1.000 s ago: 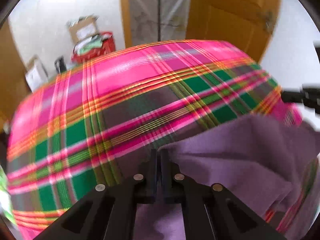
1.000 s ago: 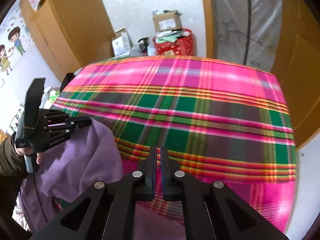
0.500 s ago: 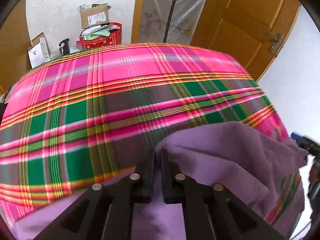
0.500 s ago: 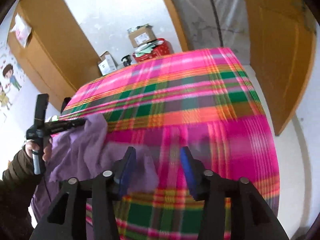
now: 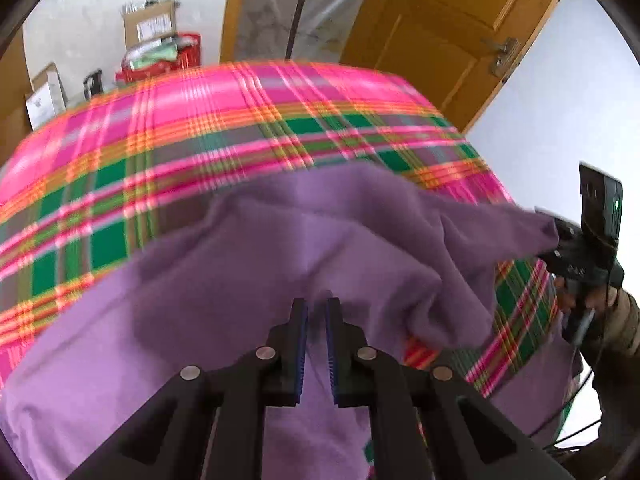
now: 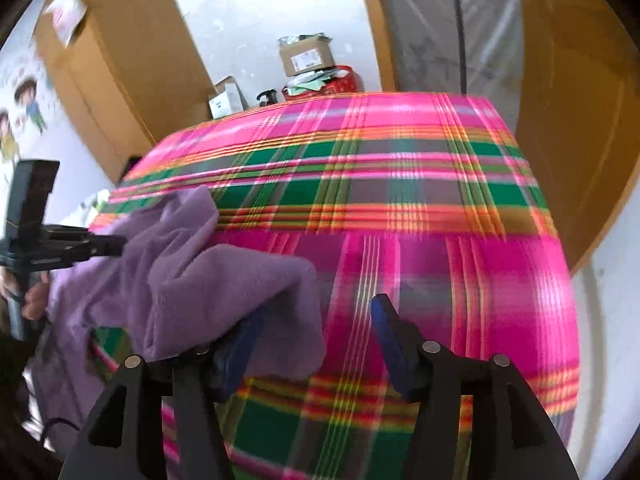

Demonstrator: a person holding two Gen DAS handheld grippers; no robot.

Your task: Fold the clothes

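Lying rumpled on the plaid cloth [image 6: 400, 208], purple garment [image 5: 280, 248] spreads beneath both tools: left gripper [image 5: 316, 308] jaws just parting narrowly, nothing pinched; right gripper [image 6: 316, 316] spread wide, fabric draped over one finger.

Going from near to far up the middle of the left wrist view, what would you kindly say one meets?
Left gripper → purple garment → plaid cloth → plastic-covered doorway.

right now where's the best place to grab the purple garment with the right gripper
Grip the thick folded lobe of the purple garment, coming in low from the near side: it lies bunched on the plaid cover, part already between the jaws of the right gripper, which have just been opening.
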